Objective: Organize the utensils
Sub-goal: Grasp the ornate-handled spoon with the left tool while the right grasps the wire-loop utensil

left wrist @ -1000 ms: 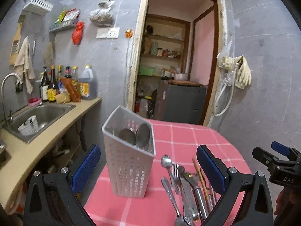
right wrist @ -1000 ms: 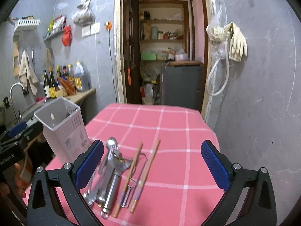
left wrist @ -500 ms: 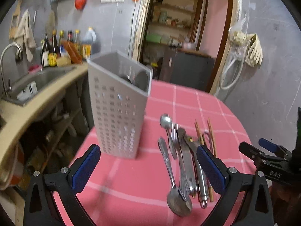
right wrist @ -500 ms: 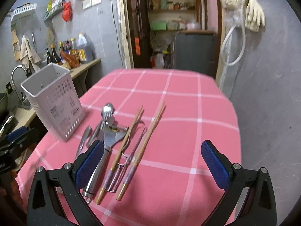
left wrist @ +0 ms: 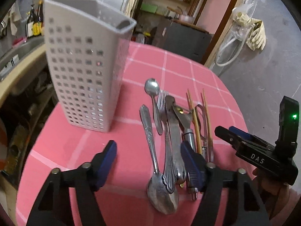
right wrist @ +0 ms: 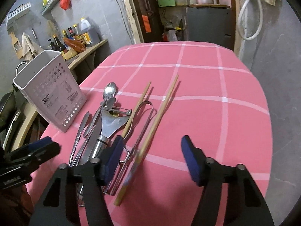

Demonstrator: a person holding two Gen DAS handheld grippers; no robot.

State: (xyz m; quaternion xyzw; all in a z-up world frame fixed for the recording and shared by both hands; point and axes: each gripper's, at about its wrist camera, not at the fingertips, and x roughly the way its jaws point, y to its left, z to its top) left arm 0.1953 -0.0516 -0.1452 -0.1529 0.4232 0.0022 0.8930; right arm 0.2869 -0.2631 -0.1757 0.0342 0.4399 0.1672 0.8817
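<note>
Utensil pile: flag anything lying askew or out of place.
The two chopsticks lie apart, splayed, with a wire-handled tool between them. Spoons, fork and peeler overlap beside the upright holder. Nothing looks spilled or damaged.

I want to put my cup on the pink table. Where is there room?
Right of the chopsticks the pink tablecloth is bare out to its edge and far end. A smaller bare patch lies in front of the white utensil holder. Between the holder and the chopsticks it is crowded with spoons, a fork and a peeler.
</note>
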